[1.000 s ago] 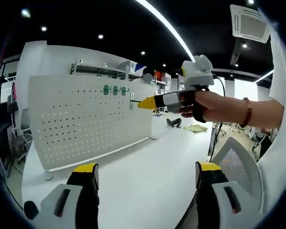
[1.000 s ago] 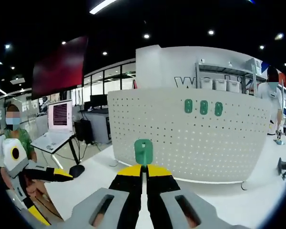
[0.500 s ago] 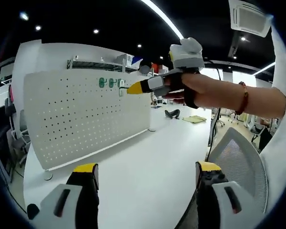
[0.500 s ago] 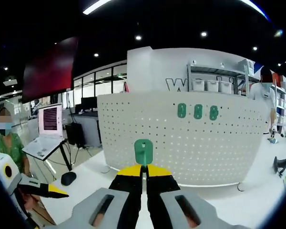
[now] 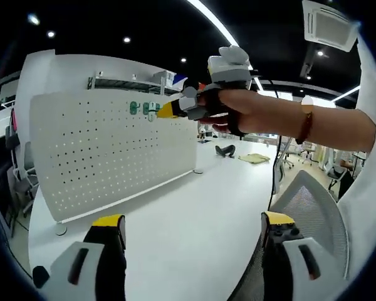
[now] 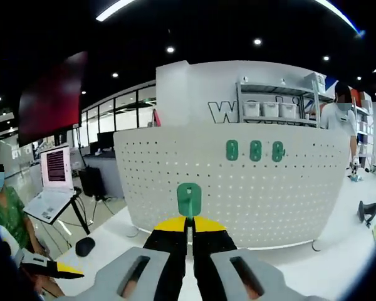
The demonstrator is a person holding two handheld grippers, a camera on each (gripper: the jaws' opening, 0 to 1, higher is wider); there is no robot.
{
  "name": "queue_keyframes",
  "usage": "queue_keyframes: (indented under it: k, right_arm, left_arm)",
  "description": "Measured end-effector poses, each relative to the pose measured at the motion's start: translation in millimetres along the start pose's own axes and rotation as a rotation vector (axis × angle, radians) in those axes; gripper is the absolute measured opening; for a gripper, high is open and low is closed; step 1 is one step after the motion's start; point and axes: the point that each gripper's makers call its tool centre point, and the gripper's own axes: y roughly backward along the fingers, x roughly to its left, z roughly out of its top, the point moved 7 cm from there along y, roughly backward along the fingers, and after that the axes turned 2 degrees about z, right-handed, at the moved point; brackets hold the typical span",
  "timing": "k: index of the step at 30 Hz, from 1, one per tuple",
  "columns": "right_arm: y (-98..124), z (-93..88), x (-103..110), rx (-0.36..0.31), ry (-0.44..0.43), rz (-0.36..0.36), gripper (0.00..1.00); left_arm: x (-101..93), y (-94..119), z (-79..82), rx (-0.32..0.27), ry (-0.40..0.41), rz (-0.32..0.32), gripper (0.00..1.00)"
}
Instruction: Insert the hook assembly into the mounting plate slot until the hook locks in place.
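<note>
The white perforated mounting plate (image 5: pixel 106 150) stands upright on the white table (image 5: pixel 194 200). Three green hooks (image 6: pixel 255 150) hang in a row near the plate's (image 6: pixel 238 188) top. My right gripper (image 6: pixel 188 219) is shut on a green hook assembly (image 6: pixel 188 199), held upright in front of the plate. In the left gripper view a hand holds the right gripper (image 5: pixel 166 111) high, its yellow tip close to the hung green hooks (image 5: pixel 140 108). My left gripper (image 5: pixel 193 219) is open over the table with nothing between its jaws.
A mesh chair back (image 5: pixel 310 207) stands at the table's right edge. A laptop (image 6: pixel 50 188) and a mouse (image 6: pixel 83 246) lie to the left, near a seated person (image 6: pixel 3 213). Shelves with bins (image 6: pixel 269 110) rise behind the plate. Another person (image 6: pixel 338 116) stands far right.
The right gripper, with the green hook assembly in it, has moved left and up toward the plate's row of hooks. The plate looms larger in the right gripper view. My left gripper stays open.
</note>
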Motion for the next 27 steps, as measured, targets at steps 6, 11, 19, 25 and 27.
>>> queue_keyframes:
  k: [6,11,19,25,27]
  right_arm:
    - [-12,8.0,1,-0.004,-0.032,-0.001,0.00]
    - [-24,15.4,1,-0.004,-0.044,-0.019,0.00]
    - [-38,22.8,-2,-0.009,-0.070,-0.059,0.00]
    - [-45,28.0,-2,-0.016,-0.064,-0.089,0.00]
    - [-47,30.9,-4,-0.035,-0.078,-0.096,0.00]
  left_arm:
    - [1.0,-2,-1.4,0.010,0.005,0.001,0.94]
    - [3.2,-1,-1.0,-0.018,0.039,-0.012,0.95]
    - [8.7,-2,-1.2,-0.009,0.023,-0.016,0.95]
    - [12.3,-4,-0.9,-0.006,0.027,-0.021,0.95]
    - [13.3,-3,-0.3,-0.012,0.030,-0.020,0.97]
